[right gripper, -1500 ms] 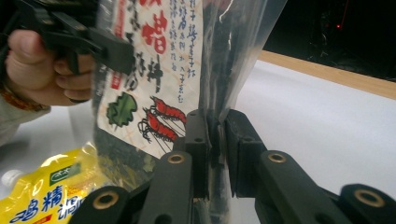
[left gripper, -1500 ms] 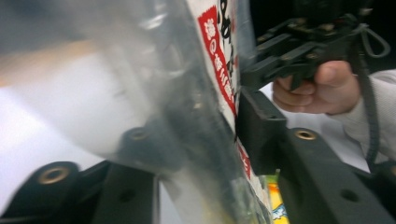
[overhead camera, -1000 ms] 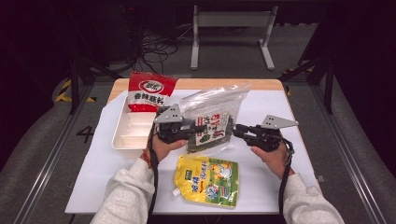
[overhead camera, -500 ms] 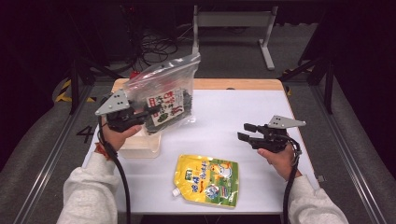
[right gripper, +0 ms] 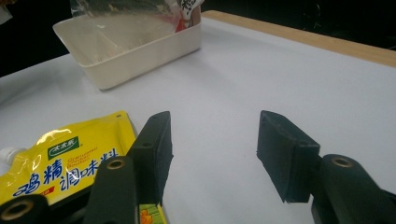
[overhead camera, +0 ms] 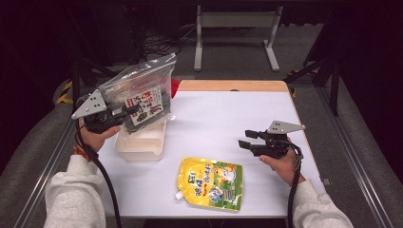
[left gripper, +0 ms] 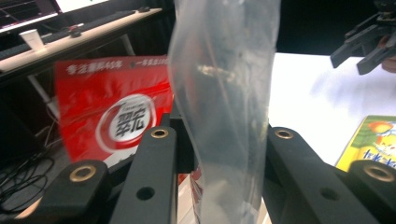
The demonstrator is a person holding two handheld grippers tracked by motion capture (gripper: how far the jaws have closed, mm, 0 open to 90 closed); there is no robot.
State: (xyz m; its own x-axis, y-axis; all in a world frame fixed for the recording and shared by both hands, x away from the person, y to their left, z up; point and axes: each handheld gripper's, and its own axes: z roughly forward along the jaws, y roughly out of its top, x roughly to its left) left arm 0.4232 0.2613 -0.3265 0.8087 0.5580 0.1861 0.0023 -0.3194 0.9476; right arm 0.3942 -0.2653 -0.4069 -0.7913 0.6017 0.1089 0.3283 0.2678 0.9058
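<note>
White tabletop, dark floor all round: the left gripper (overhead camera: 124,113) pinches a clear bag (overhead camera: 142,90) with a snack pack inside and holds it up over the white tray (overhead camera: 140,148) at the table's left edge. The right gripper (overhead camera: 246,139), jaws spread after just opening with nothing between them, hovers over bare table at the right. By my judgement the bagging is done and setting the bag down remains, while the yellow pouch (overhead camera: 210,182) waits near the front edge with free room around it.
</note>
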